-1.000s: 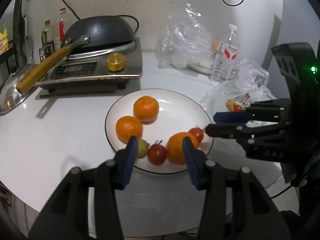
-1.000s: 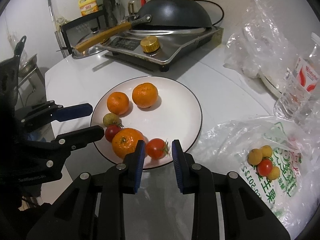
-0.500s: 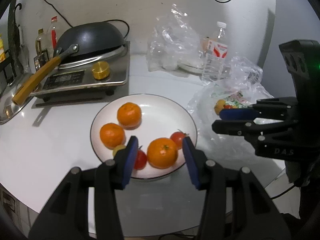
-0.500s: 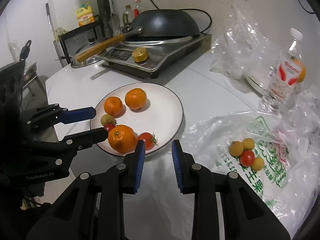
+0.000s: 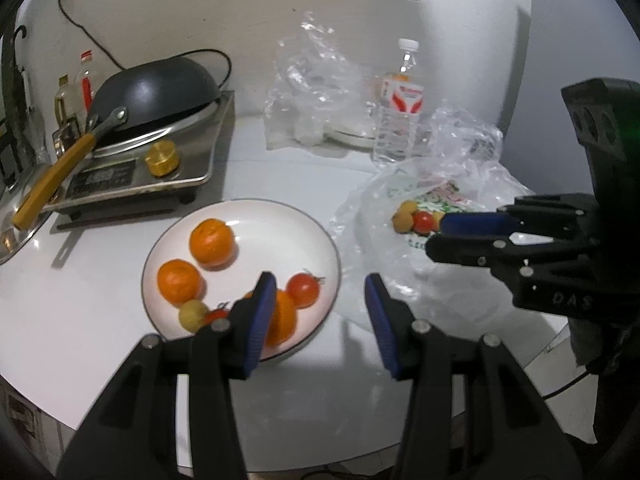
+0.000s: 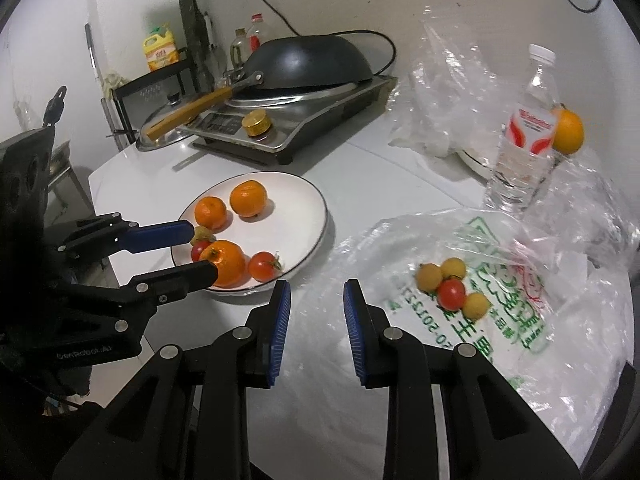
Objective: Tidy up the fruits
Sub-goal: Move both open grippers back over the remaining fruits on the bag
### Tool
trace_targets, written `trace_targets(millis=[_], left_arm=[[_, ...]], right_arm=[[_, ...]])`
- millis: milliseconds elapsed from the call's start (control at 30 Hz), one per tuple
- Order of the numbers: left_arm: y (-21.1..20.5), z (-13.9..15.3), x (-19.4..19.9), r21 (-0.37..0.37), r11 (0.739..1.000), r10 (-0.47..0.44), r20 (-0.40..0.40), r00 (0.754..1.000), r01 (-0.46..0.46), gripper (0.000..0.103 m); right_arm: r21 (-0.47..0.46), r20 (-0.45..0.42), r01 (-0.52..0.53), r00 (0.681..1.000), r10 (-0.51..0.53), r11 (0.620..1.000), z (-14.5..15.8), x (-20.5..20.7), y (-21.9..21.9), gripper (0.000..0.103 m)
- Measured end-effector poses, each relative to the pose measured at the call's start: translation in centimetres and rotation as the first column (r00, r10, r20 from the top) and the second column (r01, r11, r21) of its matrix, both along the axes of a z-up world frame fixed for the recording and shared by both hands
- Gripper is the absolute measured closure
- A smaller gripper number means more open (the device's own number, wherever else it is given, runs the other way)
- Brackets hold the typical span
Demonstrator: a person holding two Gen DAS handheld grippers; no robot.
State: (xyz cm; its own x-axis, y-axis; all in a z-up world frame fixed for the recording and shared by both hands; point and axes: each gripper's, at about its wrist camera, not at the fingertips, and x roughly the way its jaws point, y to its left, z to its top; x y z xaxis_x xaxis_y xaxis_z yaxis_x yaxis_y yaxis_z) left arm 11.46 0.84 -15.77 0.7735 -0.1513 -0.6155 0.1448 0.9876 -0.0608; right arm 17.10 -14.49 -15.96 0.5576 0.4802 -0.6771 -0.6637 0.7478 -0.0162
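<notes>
Fruits sit in two groups on the white bench [image 5: 100, 280], and I read them from the left. On the white plate [image 5: 272, 240] two oranges [image 5: 211, 242] lie side by side near its far-left edge. A third orange [image 6: 226, 262] sits at the near rim, its stem dimple turned up and towards my left fingers. A small yellow-green fruit [image 5: 193, 315] and a small red tomato [image 5: 216, 314] are tucked against that orange on its left. A larger tomato [image 6: 262, 266] touches it on the right, its green stem pointing right, level with the plate. All of these are round, with no long axis to speak of.

My left fingers [image 5: 320, 284] hover over the near right rim of the plate, a moderate gap between them and nothing in it. My right fingers [image 6: 317, 288] hang over the bench between the plate and the printed plastic bag [image 6: 520, 320]. They stand narrow, the pads not meeting and nothing between them.

Farther right, a tight cluster lies on the bag: three yellow fruits [image 6: 430, 276] around one red tomato [image 6: 451, 294]. The cluster runs from far left to near right. Beyond it stands an upright water bottle [image 6: 524, 148], with another orange [image 6: 568, 132] behind it.
</notes>
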Motion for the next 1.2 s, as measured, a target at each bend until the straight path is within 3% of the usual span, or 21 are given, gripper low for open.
trace_targets(millis=[733, 1200], left_arm=[[-6.5, 0.7, 1.7, 0.066, 0.994, -0.083, -0.005, 0.997, 0.083, 0.055], [-9.9, 0.6, 4.8, 0.107, 0.988, -0.113, -0.027, 0.993, 0.116, 0.055]], right_arm=[[0.058, 0.004, 0.103, 0.995, -0.104, 0.993, -0.1, 0.9, -8.1, 0.074], [0.076, -0.018, 0.136, 0.991, -0.135, 0.988, -0.9, 3.2, -11.3, 0.074]])
